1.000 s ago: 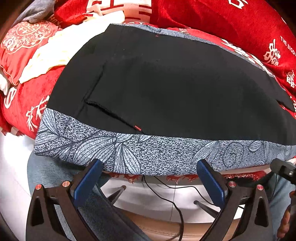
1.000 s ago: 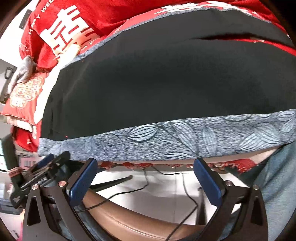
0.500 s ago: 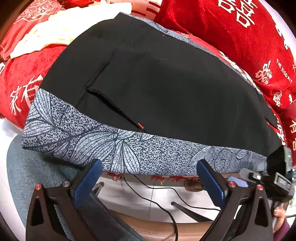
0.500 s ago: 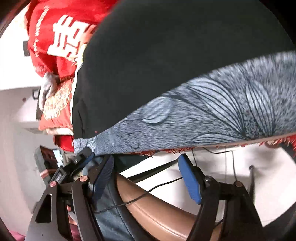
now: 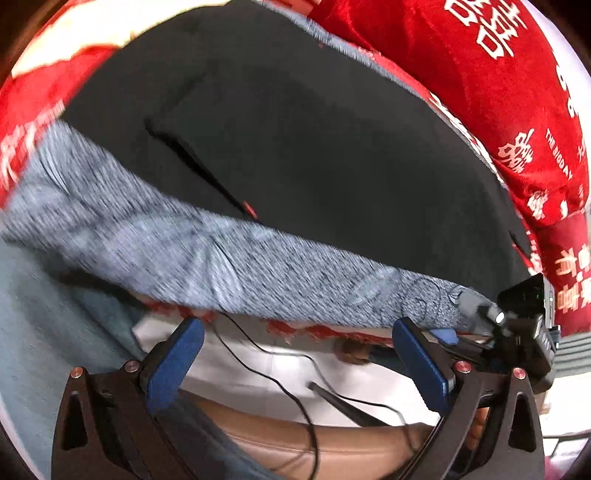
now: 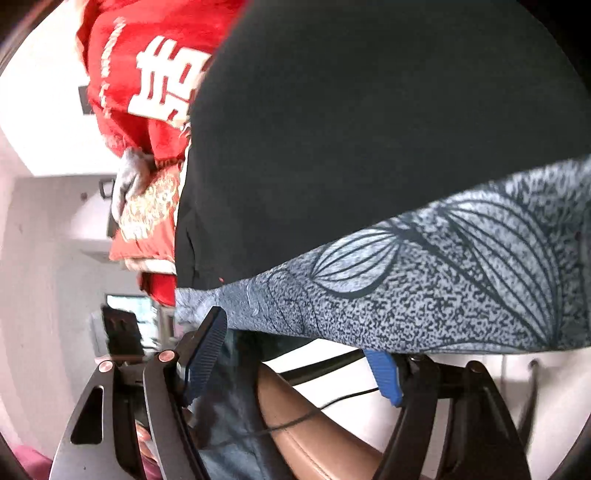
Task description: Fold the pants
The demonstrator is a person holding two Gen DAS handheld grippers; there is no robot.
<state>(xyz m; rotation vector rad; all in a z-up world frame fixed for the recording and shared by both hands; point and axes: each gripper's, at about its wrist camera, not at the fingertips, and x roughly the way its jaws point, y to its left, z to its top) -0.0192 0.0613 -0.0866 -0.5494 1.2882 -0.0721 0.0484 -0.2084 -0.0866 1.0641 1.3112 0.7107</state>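
Black pants (image 5: 295, 147) lie flat on red bedding (image 5: 498, 74), grey leaf-print band (image 5: 258, 266) along the near edge, long axis 9 to 3 o'clock. Only the left view shows a pocket slit. Left gripper (image 5: 295, 362): jaws spread, empty. Right gripper (image 6: 295, 362): jaws recently narrowed, straddling the band's corner, grip unclear.

A plush red velvet cushion with white characters and small lettering (image 5: 491, 74) fills the far right of the left wrist view. Red bedding with pale printed characters (image 5: 29, 122) lies at the far left, and a cream cloth (image 5: 74, 33) sits beyond it — both blurred. Near the bottom, a thin black cable (image 5: 266, 376) loops over a white floor (image 5: 258, 365), crossing a tan leather seat edge (image 5: 295, 443). In the right wrist view, a small red embroidered cushion with gold pattern (image 6: 147, 214) rests at the left, a grey crumpled cloth (image 6: 129, 177) on it — white walls (image 6: 44, 258) behind.
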